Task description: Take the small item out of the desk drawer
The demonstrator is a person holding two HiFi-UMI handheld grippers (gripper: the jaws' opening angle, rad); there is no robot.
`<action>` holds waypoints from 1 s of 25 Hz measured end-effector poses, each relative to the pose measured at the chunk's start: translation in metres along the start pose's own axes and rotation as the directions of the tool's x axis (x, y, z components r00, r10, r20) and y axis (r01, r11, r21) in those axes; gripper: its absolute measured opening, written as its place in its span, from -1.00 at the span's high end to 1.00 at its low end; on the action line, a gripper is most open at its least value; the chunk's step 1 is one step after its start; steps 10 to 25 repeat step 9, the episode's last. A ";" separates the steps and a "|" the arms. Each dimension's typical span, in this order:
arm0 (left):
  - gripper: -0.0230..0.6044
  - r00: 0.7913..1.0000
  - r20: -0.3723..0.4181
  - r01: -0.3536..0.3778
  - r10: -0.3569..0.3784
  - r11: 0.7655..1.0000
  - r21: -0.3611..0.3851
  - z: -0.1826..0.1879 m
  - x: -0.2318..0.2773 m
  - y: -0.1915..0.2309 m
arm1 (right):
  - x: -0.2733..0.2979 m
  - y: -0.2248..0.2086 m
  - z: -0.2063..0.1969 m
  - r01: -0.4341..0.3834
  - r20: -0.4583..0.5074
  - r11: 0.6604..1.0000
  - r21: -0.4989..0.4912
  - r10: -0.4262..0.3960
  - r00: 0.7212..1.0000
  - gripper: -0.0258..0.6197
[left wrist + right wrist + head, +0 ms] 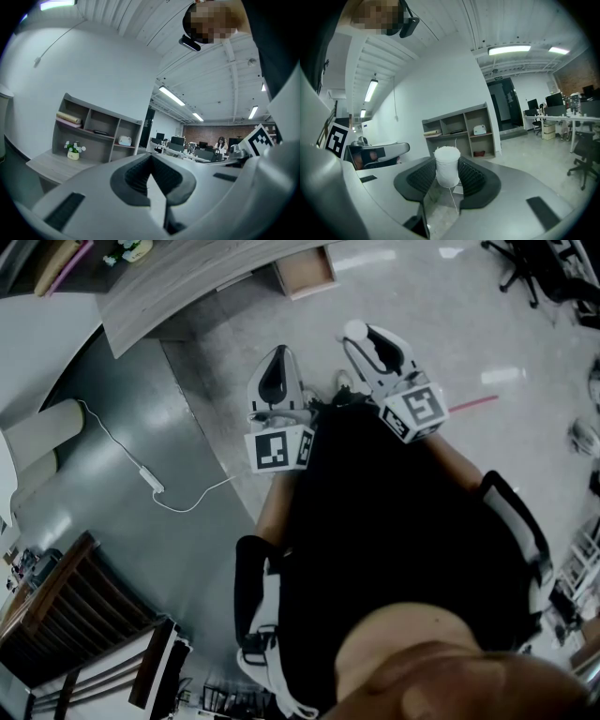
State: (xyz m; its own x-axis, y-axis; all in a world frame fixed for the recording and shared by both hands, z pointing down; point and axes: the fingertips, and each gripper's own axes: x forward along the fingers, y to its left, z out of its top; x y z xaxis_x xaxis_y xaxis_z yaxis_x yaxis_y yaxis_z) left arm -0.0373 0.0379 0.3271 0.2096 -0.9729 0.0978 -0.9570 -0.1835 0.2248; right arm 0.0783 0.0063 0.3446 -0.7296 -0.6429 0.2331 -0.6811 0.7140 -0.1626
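My right jaws are pressing in on a small white roll [446,165]. They are parted only by its width, and the ribbed pads [423,178] are touching it on both sides. The roll is standing upright between the tips, with its fuzzy top rising above the pads and a thin thread hanging down from its underside into the gap behind. From the head view, the roll [353,330] is showing as a pale knob at the very tip of my right gripper [362,337].

My left jaws are closing fully together. The dark pads [136,176] are meeting along one line with nothing between them. I am holding the left gripper [278,360] just beside the right one, to its left, with both tips pointing the same way over the bare floor [427,296].

The drawer [305,274] is standing open ahead of both sets of jaws, well apart from them and from the roll, and it is sticking out from under the grey desk [178,279].

A white cable [150,480] is lying on the floor, off to the left of my left jaws.

In the right gripper view an open shelf unit [459,131] is standing against the wall, far beyond the roll.
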 end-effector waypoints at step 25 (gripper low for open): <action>0.97 1.000 0.004 0.003 -0.003 1.000 0.005 -0.002 -0.002 -0.002 | -0.003 0.000 -0.004 0.005 -0.007 1.000 0.003 -0.005 1.000 0.46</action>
